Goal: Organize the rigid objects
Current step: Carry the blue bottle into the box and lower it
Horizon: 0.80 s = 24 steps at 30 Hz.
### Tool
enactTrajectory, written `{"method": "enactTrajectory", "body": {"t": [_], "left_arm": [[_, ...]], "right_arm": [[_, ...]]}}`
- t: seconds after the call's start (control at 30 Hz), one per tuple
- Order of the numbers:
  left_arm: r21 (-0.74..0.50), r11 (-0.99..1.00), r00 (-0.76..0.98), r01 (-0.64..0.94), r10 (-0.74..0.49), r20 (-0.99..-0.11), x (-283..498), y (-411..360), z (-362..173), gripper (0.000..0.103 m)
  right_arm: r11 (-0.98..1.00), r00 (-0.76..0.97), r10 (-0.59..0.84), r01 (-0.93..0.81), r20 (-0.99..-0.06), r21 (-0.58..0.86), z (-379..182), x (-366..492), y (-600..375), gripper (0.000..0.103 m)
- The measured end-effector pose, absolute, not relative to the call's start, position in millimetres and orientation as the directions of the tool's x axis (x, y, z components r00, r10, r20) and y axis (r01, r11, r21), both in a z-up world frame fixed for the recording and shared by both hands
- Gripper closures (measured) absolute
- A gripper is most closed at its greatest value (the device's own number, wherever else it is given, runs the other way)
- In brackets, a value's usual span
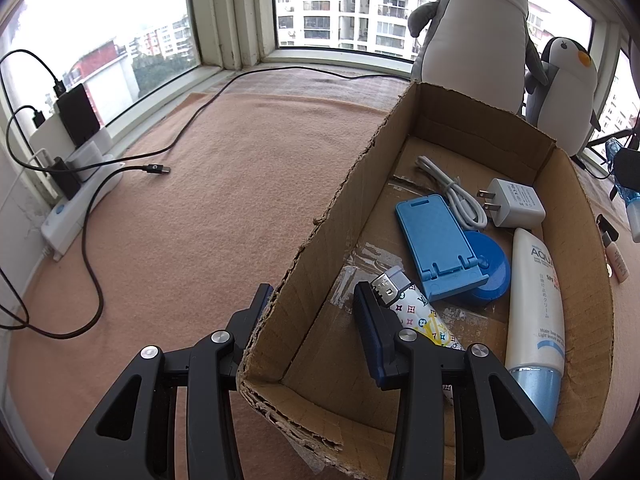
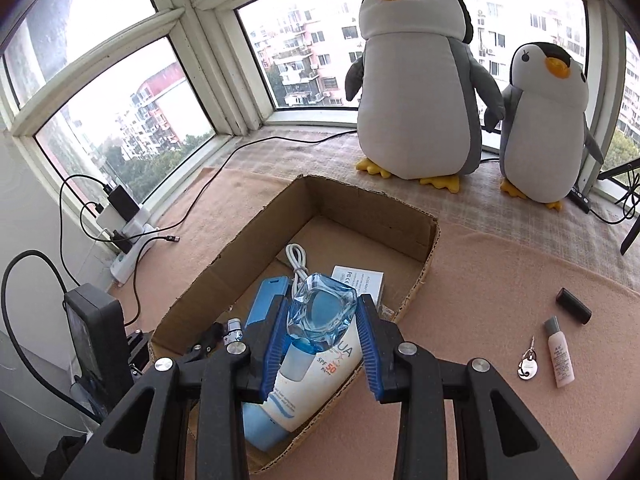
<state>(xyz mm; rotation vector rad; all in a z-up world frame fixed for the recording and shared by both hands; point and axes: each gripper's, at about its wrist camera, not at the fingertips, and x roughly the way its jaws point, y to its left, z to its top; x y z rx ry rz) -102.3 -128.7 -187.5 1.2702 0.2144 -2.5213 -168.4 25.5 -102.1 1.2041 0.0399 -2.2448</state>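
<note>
Right tool, closed on a faceted clear-blue glass bottle held end-on directly above the open brown cardboard box and its white sunscreen tube; left tool, wide apart, straddles the box's near-left wall.

Stand, charger, tube in box; penguins behind.

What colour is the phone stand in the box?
Blue; the phone stand shows best in the left wrist view.
</note>
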Motion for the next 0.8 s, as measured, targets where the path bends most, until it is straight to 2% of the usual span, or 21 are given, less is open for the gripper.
{"method": "enactTrajectory", "body": {"t": [0.63, 0.7, 0.73, 0.77, 0.8], "left_arm": [[0.005, -0.941, -0.560, 0.338, -0.205, -0.803, -102, -129, -188, 0.064], [0.005, -0.941, -0.560, 0.338, -0.205, -0.803, -102, -129, -188, 0.064], [0.005, -0.941, -0.560, 0.338, -0.205, -0.803, -102, -129, -188, 0.064], [0.004, -0.941, -0.560, 0.338, -0.205, -0.803, -102, -129, -188, 0.064], [0.004, -0.941, -0.560, 0.338, -0.205, -0.803, -102, -129, -188, 0.064]], "right_arm": [[-0.786, -0.351, -0.486, 0.576, -0.800, 0.225, -128, -165, -9, 0.070], [-0.779, -0.345, -0.495, 0.582, -0.797, 0.232, -128, -165, -10, 0.052], [-0.778, -0.347, -0.500, 0.582, -0.794, 0.236, -127, -164, -9, 0.037], [-0.777, -0.351, -0.506, 0.582, -0.788, 0.239, -126, -164, -8, 0.032], [-0.776, -0.355, -0.508, 0.584, -0.784, 0.238, -125, -163, -7, 0.032]]}}
